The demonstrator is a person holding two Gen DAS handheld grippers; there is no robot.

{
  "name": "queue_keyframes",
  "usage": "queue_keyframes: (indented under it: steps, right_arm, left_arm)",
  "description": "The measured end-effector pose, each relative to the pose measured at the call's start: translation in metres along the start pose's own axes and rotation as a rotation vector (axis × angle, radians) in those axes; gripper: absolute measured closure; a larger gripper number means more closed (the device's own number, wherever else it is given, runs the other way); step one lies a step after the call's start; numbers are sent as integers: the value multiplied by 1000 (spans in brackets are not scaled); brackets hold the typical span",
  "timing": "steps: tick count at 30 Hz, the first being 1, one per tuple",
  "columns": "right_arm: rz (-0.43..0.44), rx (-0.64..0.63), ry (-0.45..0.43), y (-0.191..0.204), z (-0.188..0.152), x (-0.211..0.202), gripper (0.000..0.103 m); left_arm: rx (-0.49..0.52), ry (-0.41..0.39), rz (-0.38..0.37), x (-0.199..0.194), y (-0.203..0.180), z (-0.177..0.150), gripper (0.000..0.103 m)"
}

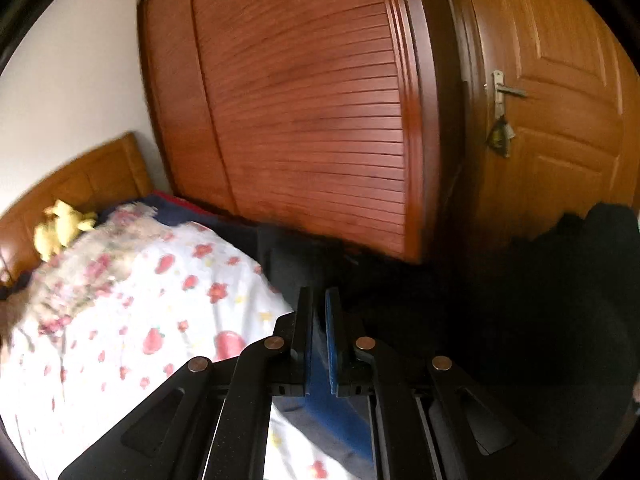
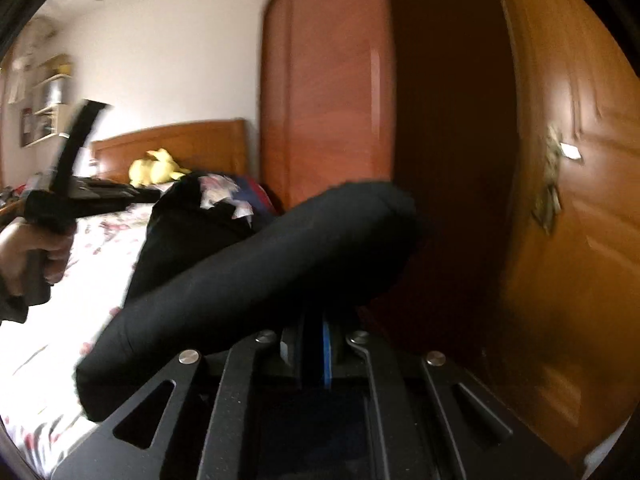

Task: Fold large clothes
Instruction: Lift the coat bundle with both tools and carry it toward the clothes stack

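Observation:
A large black garment (image 2: 248, 264) is lifted above the bed; one thick fold of it drapes across the right wrist view. My right gripper (image 2: 316, 320) is shut on its lower edge. In the left wrist view the garment (image 1: 520, 320) hangs as a dark mass at the right. My left gripper (image 1: 319, 300) has its blue-padded fingers (image 1: 332, 344) nearly together, with dark cloth seeming to run between them. The left gripper also shows in the right wrist view (image 2: 60, 184), held in a hand at the far left.
The bed has a white floral sheet (image 1: 132, 320) and a wooden headboard (image 2: 188, 140). A yellow plush toy (image 2: 156, 170) lies by the headboard. A slatted wooden wardrobe (image 1: 312, 120) and a wooden door (image 1: 560, 120) stand close behind.

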State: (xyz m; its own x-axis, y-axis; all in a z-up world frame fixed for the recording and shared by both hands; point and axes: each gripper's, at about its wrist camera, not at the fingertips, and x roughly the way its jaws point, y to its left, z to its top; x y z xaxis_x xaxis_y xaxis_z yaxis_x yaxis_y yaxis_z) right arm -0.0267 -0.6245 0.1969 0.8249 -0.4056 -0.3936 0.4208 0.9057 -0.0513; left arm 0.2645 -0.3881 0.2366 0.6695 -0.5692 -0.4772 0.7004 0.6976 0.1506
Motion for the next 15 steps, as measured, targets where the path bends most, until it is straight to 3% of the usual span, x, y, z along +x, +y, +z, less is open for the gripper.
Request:
queue_keyframes:
  steps: [3,8,12,15]
  right_arm:
    - [-21,66,32,-12,-12,-1,95]
    - [-120,-17,-3,-4,0,-31,88]
    - [-103,-35,-51,-10,18,-54,79]
    - [-68,-48,-77,8,40,-51,69]
  left_arm:
    - [13,30,-46,-17,-2,-10,97]
    - [11,16,-98,-67,5,-24,95]
    - [-1,-13,-103,-103,11,-37,92]
    - [-11,-36,-105,-129,12,-56,87]
